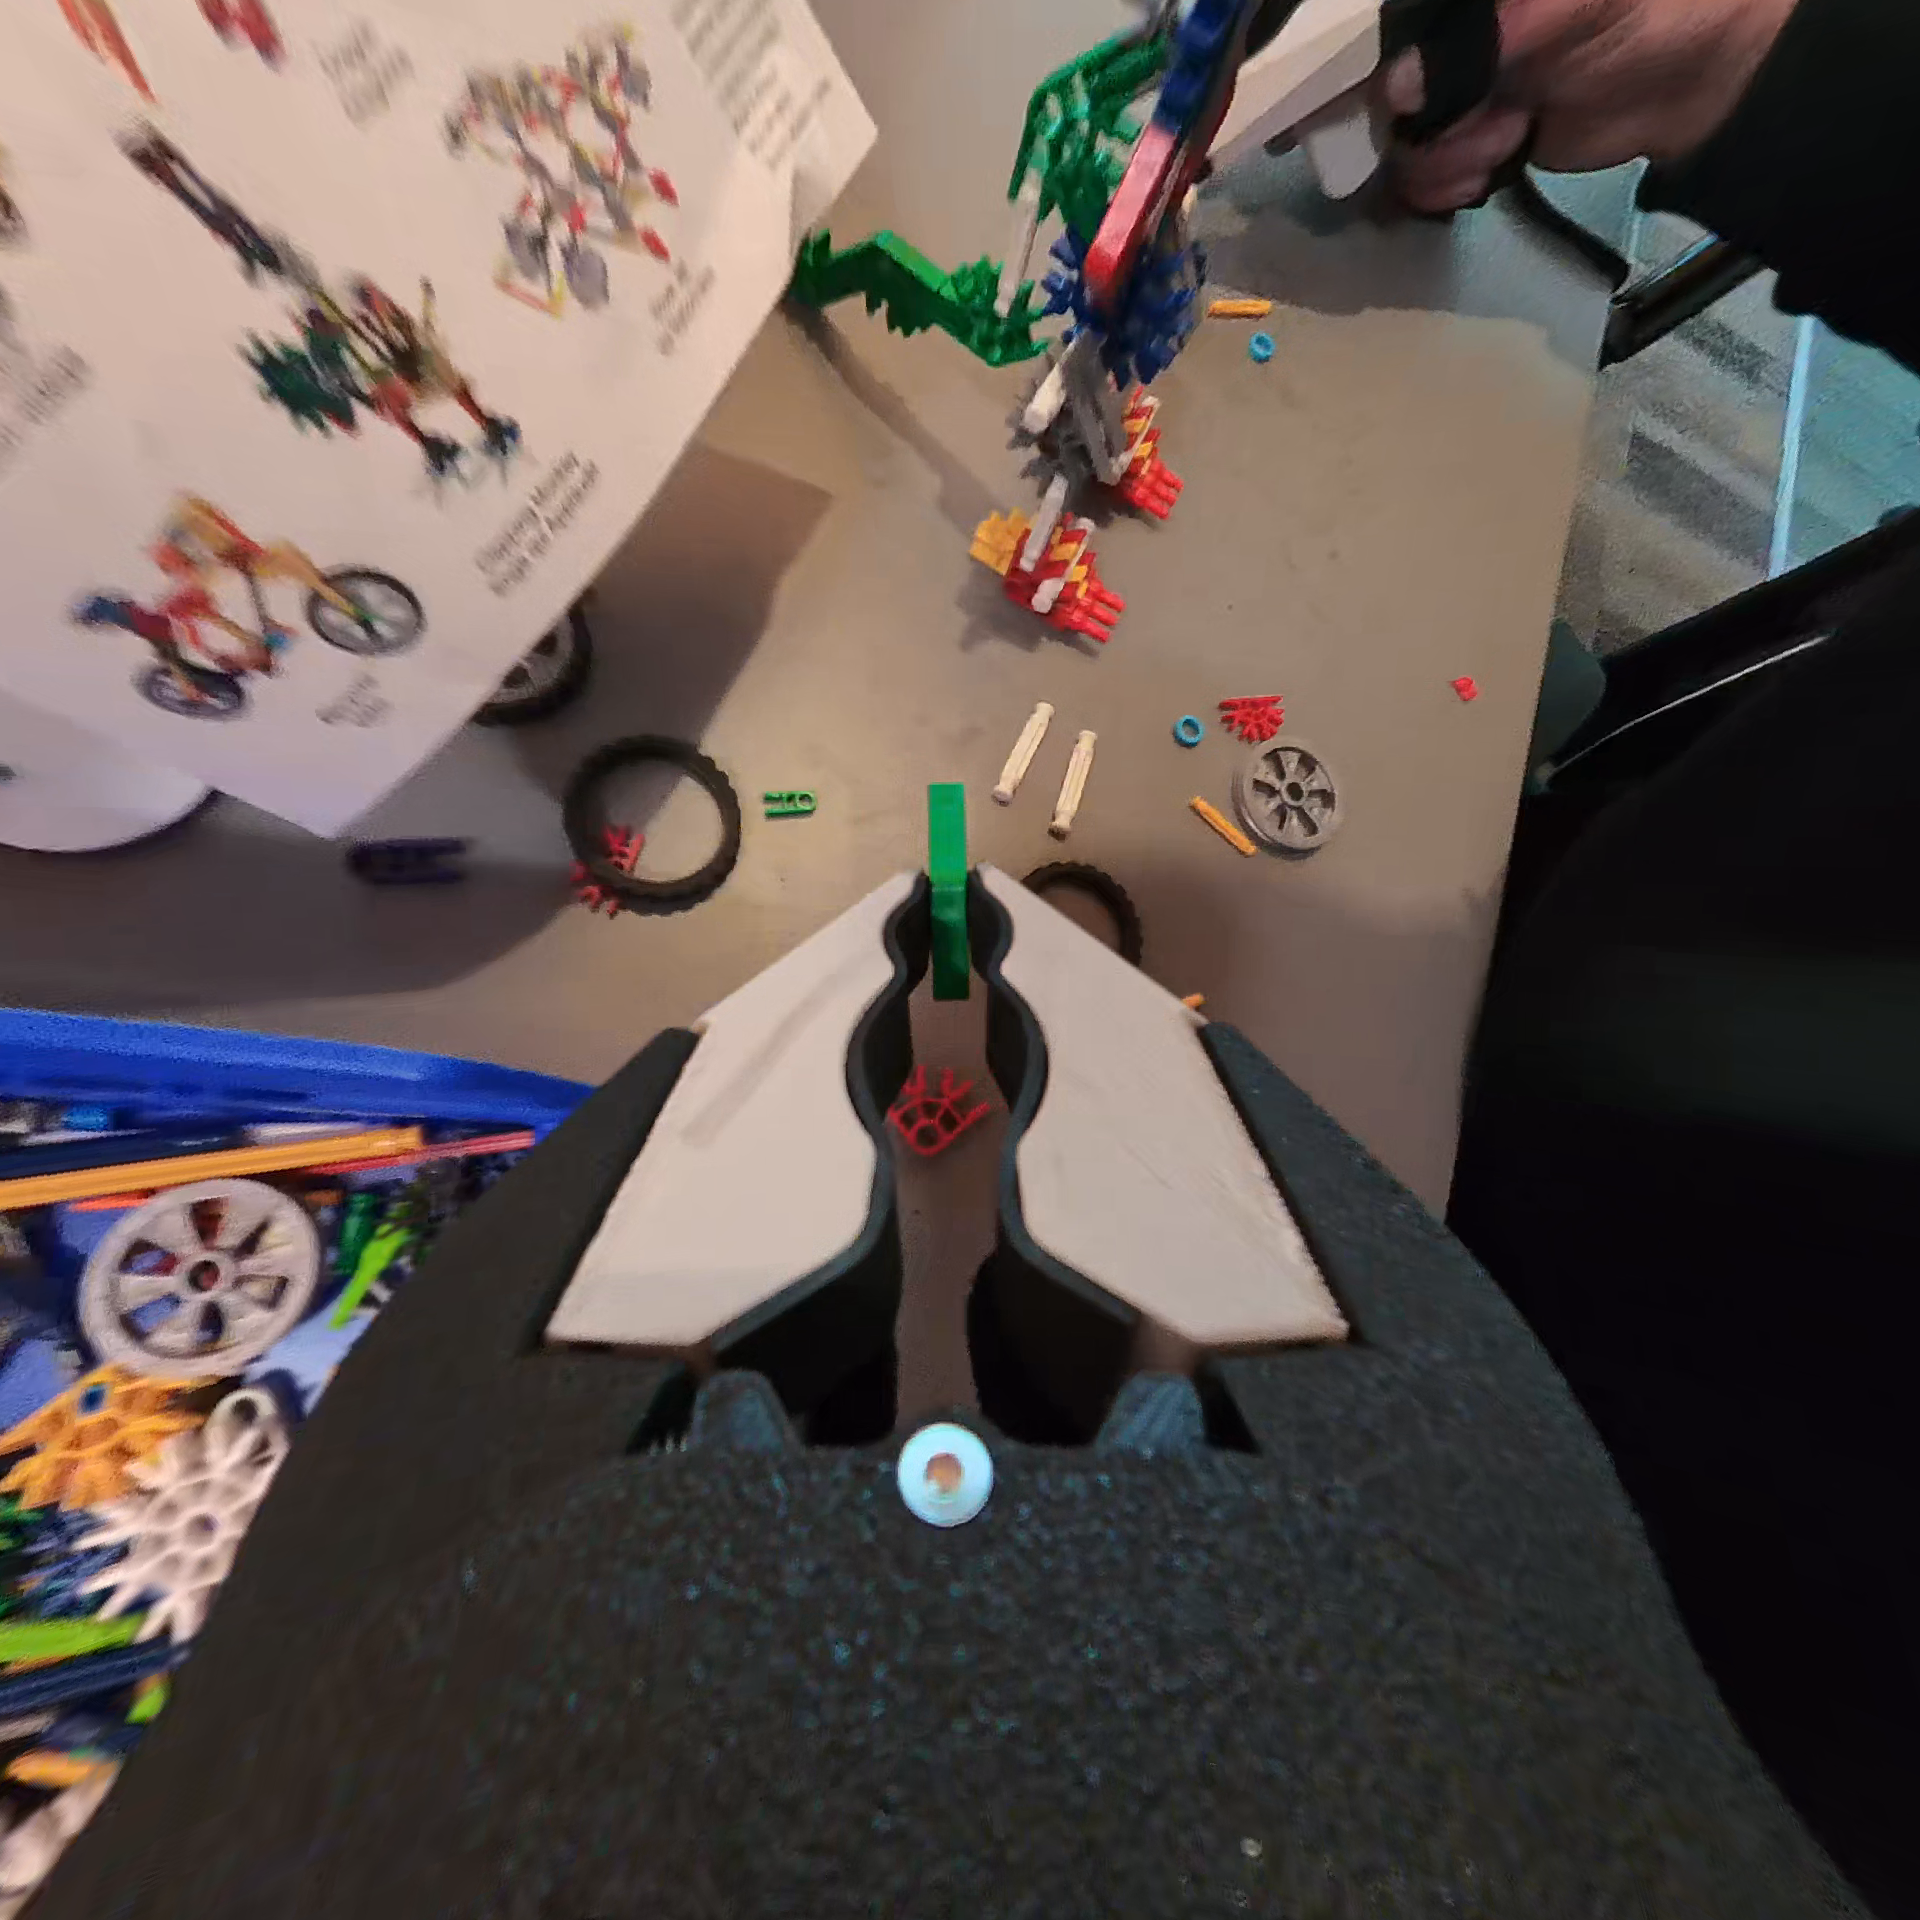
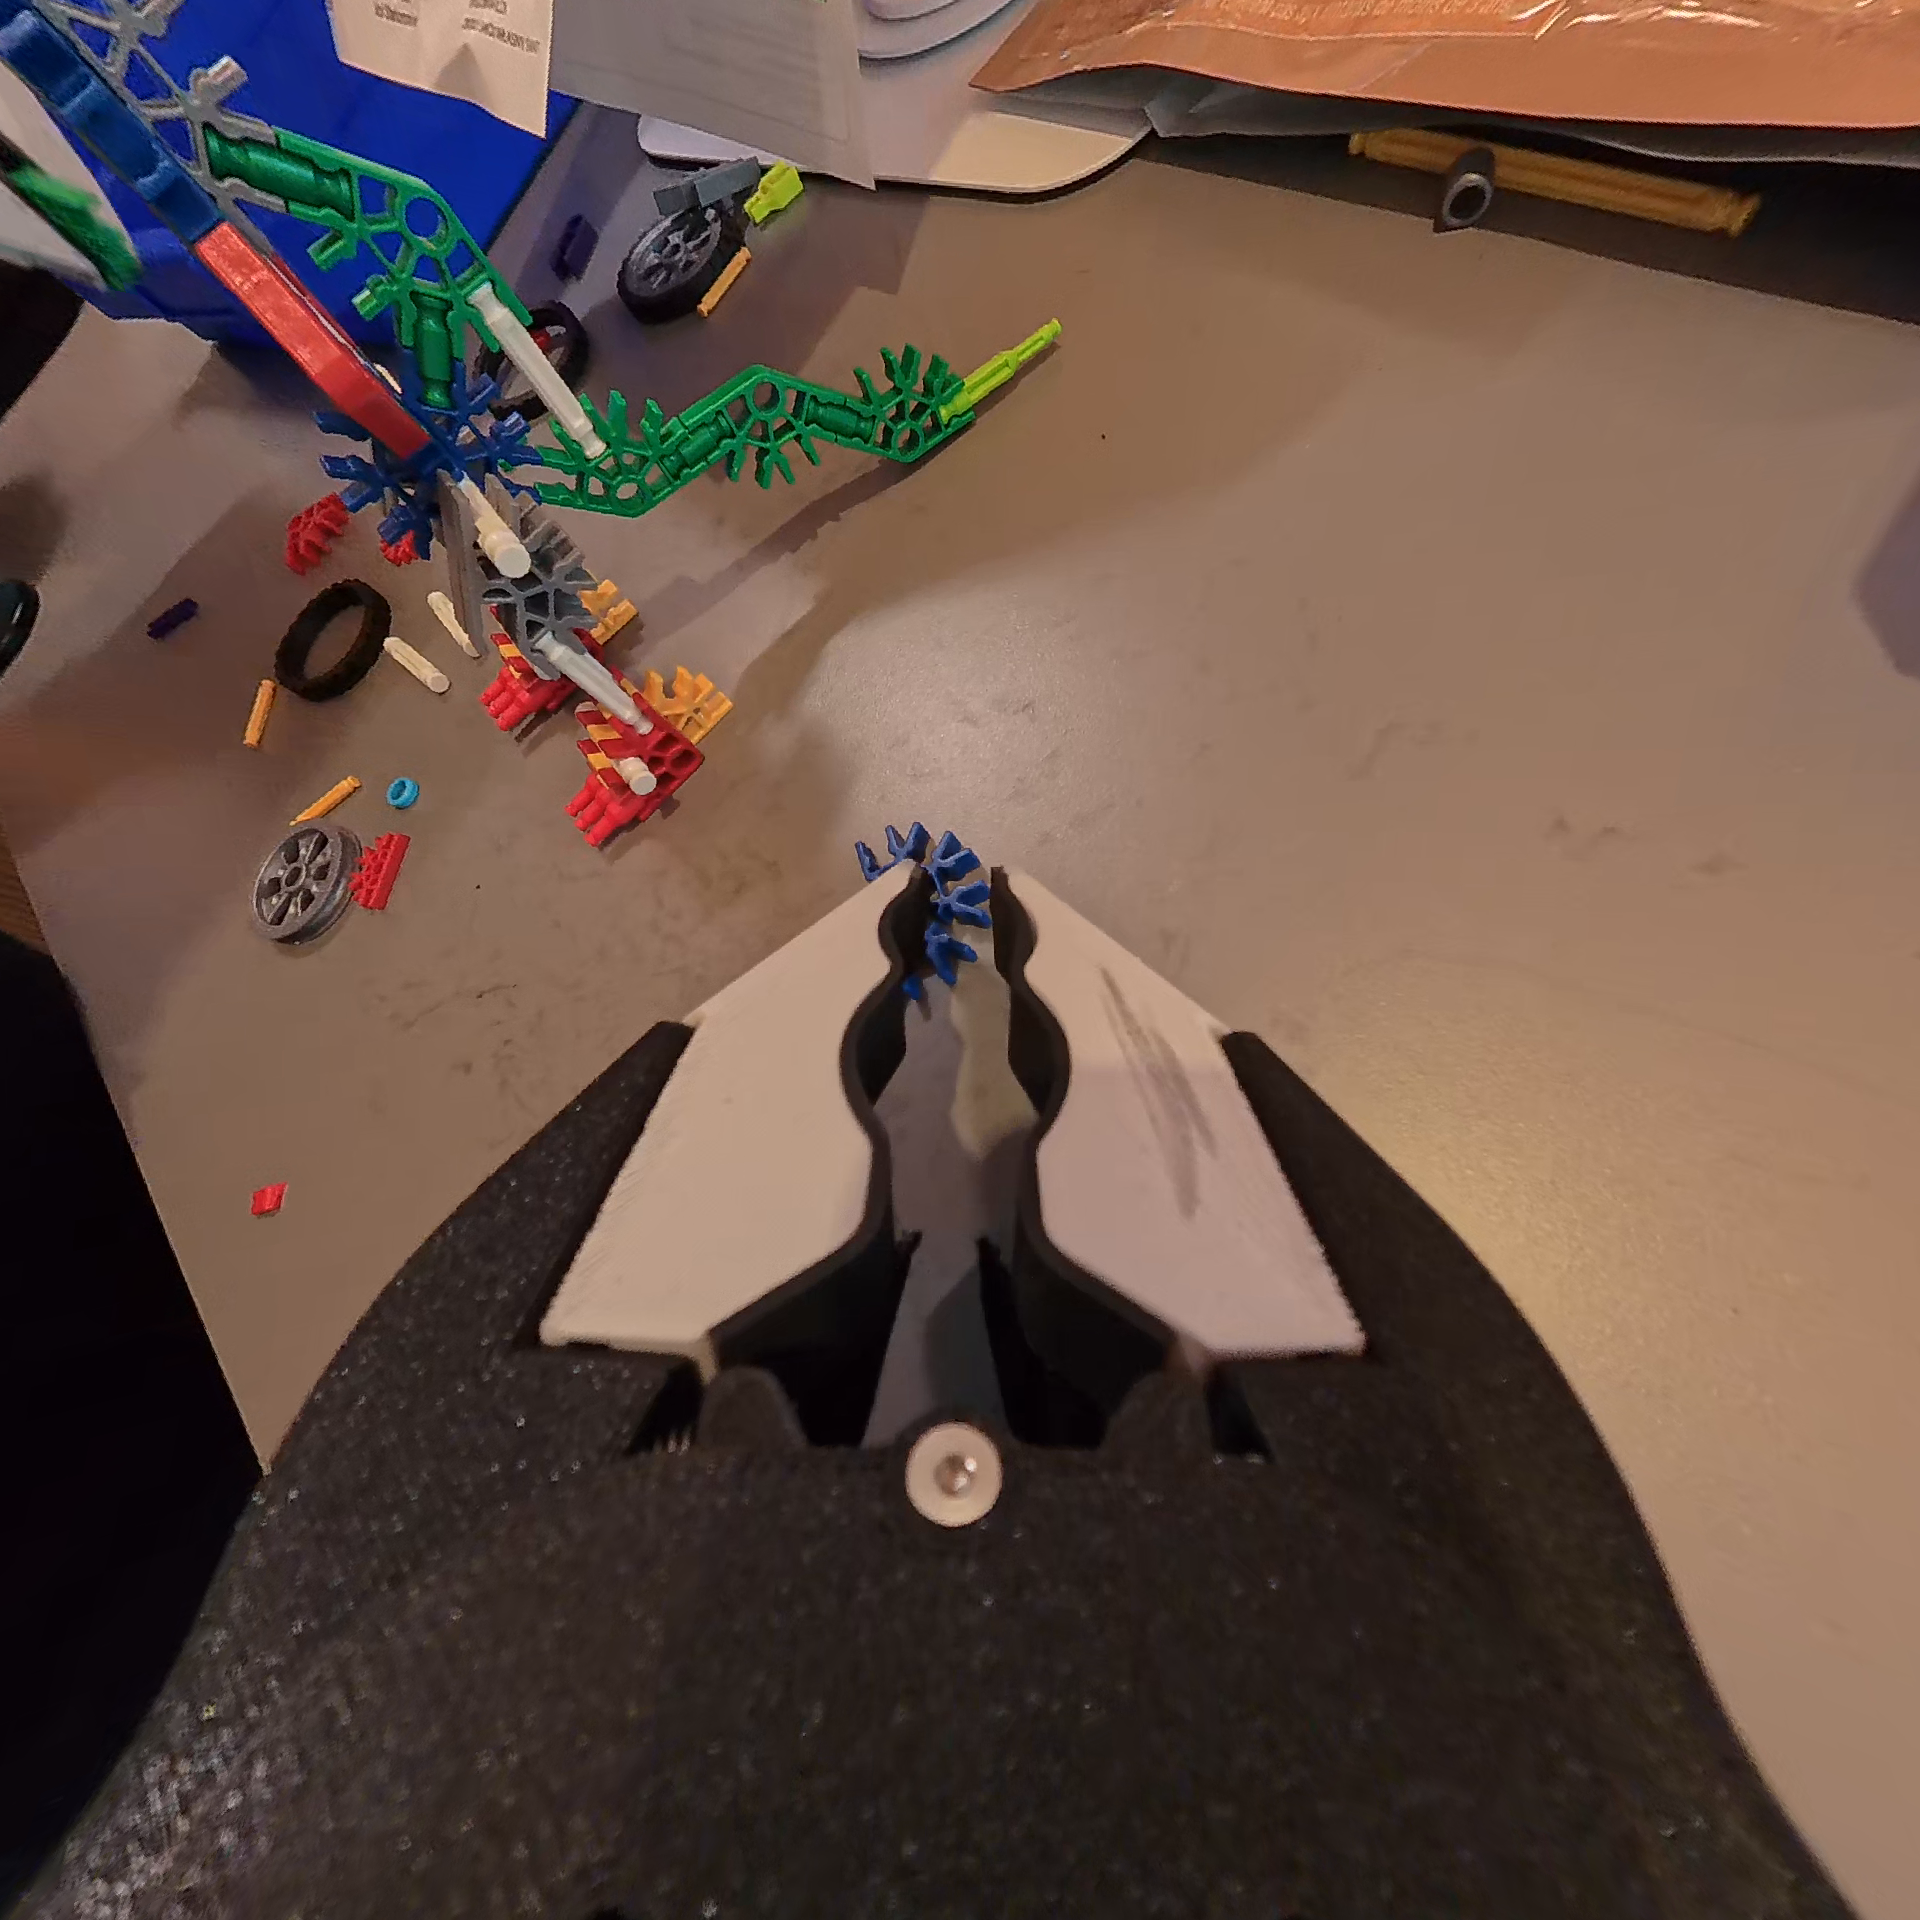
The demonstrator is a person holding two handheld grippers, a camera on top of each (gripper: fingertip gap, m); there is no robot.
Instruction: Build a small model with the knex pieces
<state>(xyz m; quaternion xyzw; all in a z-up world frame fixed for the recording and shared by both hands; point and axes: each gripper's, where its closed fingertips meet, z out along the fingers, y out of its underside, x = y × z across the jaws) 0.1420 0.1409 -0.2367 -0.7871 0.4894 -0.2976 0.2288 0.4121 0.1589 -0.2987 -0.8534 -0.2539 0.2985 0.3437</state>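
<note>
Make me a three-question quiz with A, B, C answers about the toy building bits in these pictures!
1. Where does the grey spoked wheel lie?
A. on the table
B. in the blue bin
C. in a gripper

2. What colour is the piece in the left gripper?
A. yellow
B. green
C. purple

3. How is the right gripper?
A. wide open
B. empty
C. shut on a blue connector

Answers: 1 A, it lies flat beside an orange rod. 2 B, green shows between the fingertips. 3 C, blue spikes stick out of the closed tips.
</note>
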